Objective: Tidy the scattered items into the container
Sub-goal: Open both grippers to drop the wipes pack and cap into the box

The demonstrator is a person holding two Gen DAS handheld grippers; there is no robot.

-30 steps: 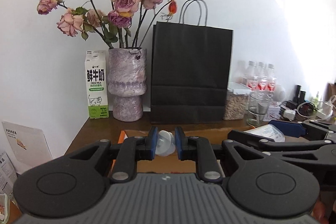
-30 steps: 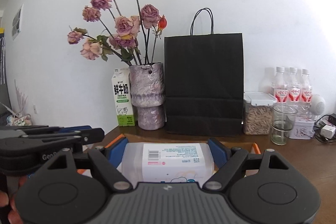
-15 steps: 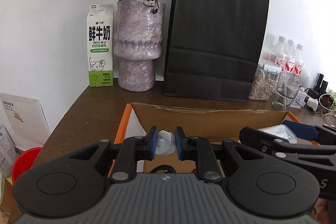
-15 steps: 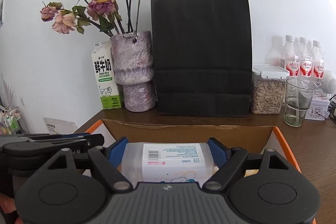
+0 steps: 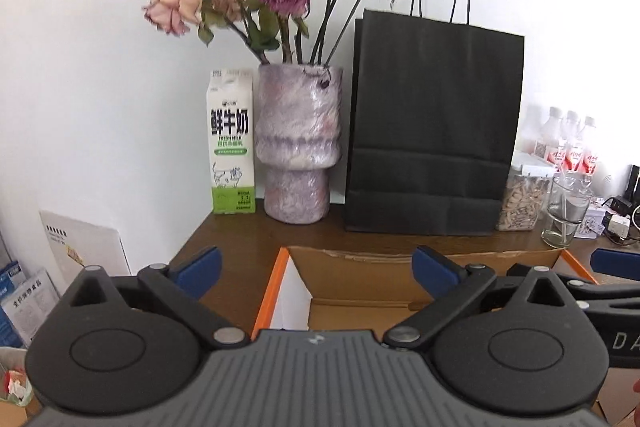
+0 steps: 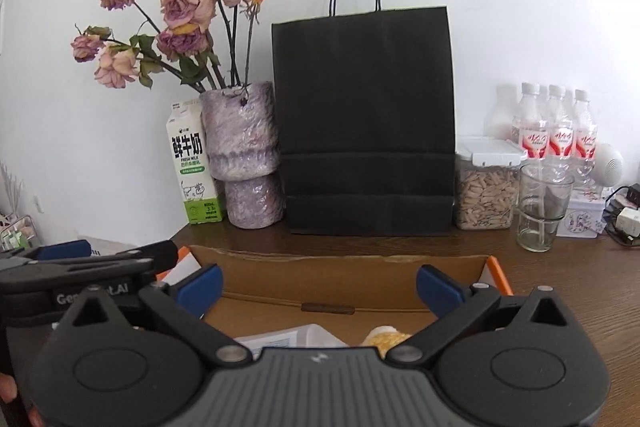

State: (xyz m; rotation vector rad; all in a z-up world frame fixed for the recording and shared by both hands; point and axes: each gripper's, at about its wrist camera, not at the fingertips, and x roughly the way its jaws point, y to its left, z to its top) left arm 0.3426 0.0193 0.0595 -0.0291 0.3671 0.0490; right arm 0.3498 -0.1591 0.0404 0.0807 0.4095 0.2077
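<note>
An open cardboard box (image 5: 400, 267) with orange edges sits on the brown table; it also shows in the right wrist view (image 6: 340, 275). My left gripper (image 5: 316, 267) is open and empty above the box's left part. My right gripper (image 6: 318, 287) is open and empty above the box. Inside the box lie a white wipes pack (image 6: 288, 337) and a yellow item (image 6: 386, 337), both partly hidden by the gripper body. The small white bottle is not in view.
Behind the box stand a milk carton (image 5: 232, 143), a purple vase of dried roses (image 5: 298, 147), a black paper bag (image 5: 432, 131), a jar of seeds (image 6: 486, 187), a glass (image 6: 542, 207) and water bottles (image 6: 560, 131). The table's left edge (image 5: 192, 239) drops off.
Both grippers opened. The left let go of the small white bottle and the right let go of the wipes pack, which now lies in the box. Both views tilted upward.
</note>
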